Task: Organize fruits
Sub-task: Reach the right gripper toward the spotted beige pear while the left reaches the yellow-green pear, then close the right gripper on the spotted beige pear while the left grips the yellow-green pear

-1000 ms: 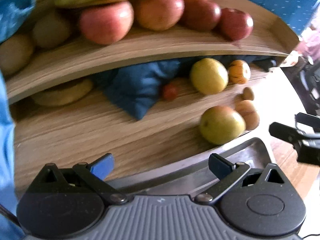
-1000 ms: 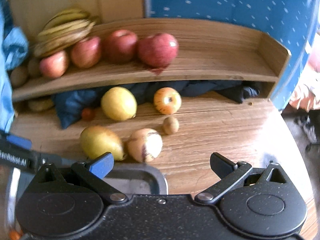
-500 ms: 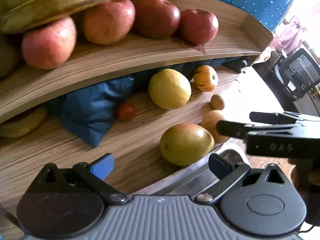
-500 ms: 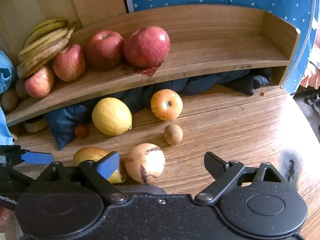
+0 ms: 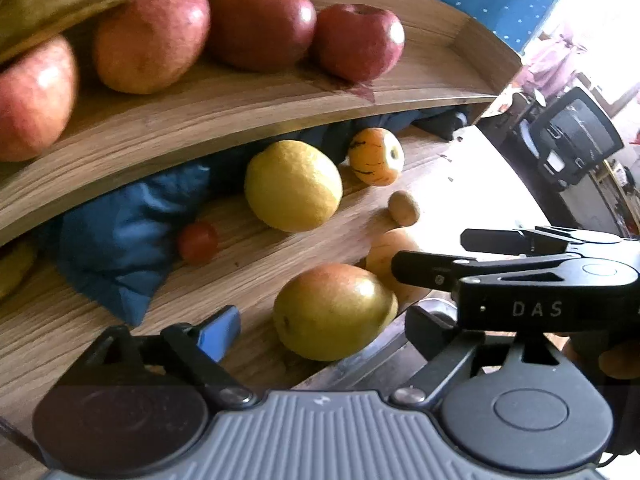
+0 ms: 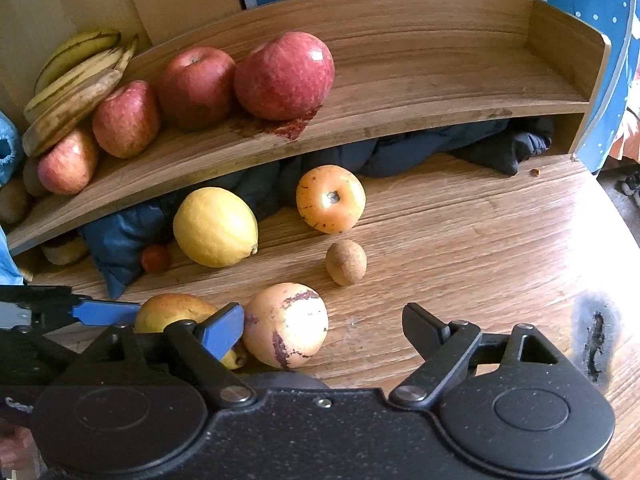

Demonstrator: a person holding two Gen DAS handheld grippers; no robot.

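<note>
Several red apples and bananas sit on the wooden shelf. On the table below lie a lemon, an orange striped fruit, a kiwi, a small tomato, a pale purple-streaked melon and a green-red mango. My left gripper is open, just in front of the mango. My right gripper is open, with the pale melon between its fingers. The right gripper also shows in the left wrist view, beside the pale melon.
A blue cloth is stuffed under the shelf behind the fruit. A metal tray rim lies at the table's near edge under the grippers. A burn mark marks the table at right. A chair stands beyond the table.
Both grippers have moved closer to the fruit. The right gripper now reaches around the pale melon, and the left has closed in on the mango.
</note>
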